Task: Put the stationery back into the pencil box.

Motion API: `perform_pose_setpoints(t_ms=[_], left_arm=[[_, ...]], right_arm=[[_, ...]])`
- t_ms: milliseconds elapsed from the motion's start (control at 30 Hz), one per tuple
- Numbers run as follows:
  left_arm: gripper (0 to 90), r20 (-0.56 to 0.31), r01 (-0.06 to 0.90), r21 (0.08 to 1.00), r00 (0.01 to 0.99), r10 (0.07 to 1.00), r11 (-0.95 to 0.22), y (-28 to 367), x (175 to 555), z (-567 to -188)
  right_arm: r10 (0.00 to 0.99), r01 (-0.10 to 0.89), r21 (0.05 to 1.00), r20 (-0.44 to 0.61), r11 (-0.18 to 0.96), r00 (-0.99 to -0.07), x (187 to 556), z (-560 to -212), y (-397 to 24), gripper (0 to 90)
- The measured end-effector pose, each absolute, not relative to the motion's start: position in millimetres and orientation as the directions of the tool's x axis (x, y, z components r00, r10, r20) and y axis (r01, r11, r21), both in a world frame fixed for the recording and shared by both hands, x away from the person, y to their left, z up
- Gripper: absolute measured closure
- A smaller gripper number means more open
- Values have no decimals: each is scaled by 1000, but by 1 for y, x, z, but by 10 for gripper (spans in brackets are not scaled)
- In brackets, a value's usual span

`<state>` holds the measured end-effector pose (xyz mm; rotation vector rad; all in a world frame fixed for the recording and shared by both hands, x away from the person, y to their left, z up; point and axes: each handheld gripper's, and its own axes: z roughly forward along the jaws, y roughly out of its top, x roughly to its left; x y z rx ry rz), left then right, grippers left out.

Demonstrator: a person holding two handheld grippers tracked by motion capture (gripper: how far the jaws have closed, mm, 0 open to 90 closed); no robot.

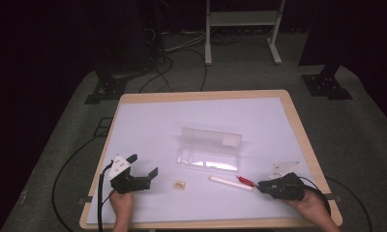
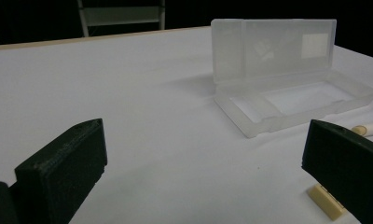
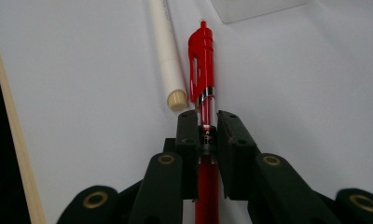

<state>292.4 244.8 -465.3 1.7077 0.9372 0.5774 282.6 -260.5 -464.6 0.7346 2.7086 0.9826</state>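
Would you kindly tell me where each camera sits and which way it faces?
High view: above the person's side, looking forward and down on the table; both hands and each hand-held gripper show, left, right.
Left gripper view: rides low, looking between its wide-apart jaws at the open clear case.
Right gripper view: looks along jaws shut on the red pen, beside the white stick.
Shared: high and left gripper views both show the case and the small tan block.

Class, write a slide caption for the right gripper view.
Right tool shut on a red pen, white stick lying alongside.
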Motion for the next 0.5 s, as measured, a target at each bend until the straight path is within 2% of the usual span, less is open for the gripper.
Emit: perform_pose_setpoints(t_ms=[500], left_arm=[[0, -68, 306, 942, 576, 815, -137, 245, 293, -465]], right_arm=[[531, 423, 657, 40, 624, -846, 286, -460, -273, 788]])
